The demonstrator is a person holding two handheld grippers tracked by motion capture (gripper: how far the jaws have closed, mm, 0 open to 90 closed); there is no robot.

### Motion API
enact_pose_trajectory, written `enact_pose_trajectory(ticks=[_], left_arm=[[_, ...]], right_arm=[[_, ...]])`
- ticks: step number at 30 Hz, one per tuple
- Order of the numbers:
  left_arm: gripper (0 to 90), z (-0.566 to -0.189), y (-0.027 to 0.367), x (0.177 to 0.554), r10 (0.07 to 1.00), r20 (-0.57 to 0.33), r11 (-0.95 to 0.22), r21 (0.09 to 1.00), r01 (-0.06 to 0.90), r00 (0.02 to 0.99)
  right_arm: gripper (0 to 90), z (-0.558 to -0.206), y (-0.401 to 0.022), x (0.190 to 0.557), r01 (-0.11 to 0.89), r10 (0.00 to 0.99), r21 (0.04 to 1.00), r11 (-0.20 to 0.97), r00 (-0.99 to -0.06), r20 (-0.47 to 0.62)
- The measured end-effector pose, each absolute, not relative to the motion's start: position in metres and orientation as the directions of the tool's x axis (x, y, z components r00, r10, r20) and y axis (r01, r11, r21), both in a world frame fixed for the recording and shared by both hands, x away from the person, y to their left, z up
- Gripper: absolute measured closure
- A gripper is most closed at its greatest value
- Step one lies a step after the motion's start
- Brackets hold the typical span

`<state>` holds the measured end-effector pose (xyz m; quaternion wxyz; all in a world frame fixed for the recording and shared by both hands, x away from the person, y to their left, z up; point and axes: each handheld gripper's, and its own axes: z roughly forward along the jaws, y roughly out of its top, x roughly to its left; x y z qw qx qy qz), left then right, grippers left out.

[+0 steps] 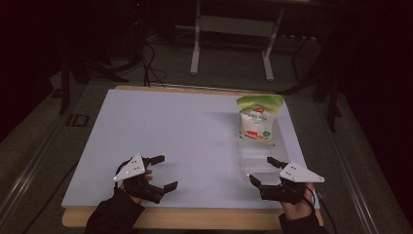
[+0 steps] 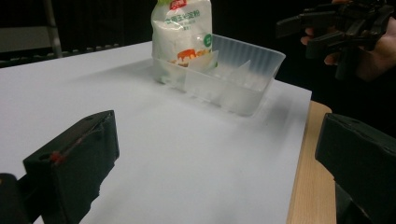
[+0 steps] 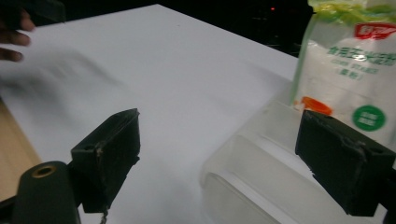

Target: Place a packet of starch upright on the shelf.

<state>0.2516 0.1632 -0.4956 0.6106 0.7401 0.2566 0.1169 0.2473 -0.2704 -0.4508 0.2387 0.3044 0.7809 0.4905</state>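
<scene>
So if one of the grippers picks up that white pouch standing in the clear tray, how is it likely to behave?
The pouch looks like soft plastic film filled with white powder, so it would probably dent under the jaws and sag rather than stay stiff. It stands tall in the far compartment of the clear tray, so a sideways push may tip it. The glossy film could be slippery. Both grippers are open, apart from it.

the room is dim – in the high view only the white table sheet (image 1: 175,141) is lit, from above, and the background falls to near black. the picture is soft and grainy, w/ low contrast. the bag (image 1: 257,118) throws a faint shadow to its left. in the left gripper view the near jaws are out of focus. in the right gripper view there is motion blur at the upper left, approx. where a hand (image 3: 14,32) is – the clear tray (image 3: 261,182) looks hazy.
</scene>
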Motion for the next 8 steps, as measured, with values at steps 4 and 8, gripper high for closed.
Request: enact_pose_trajectory(ticks=[4, 8], left_arm=[[0.1, -0.4963, 0.163, 0.252, 0.52, -0.138, -0.13, 0.963, 0.237, 0.843], [0.1, -0.4968, 0.1629, 0.2521, 0.52, -0.137, -0.13, 0.963, 0.237, 0.843]], right_arm=[[14.0, -0.4511, -0.2723, 0.2469, 0.233, 0.716, 0.909, 0.346, -0.691, -0.095], [14.5, -0.45, -0.2732, 0.2467, 0.23, 0.721, 0.916, 0.329, -0.687, -0.087]])
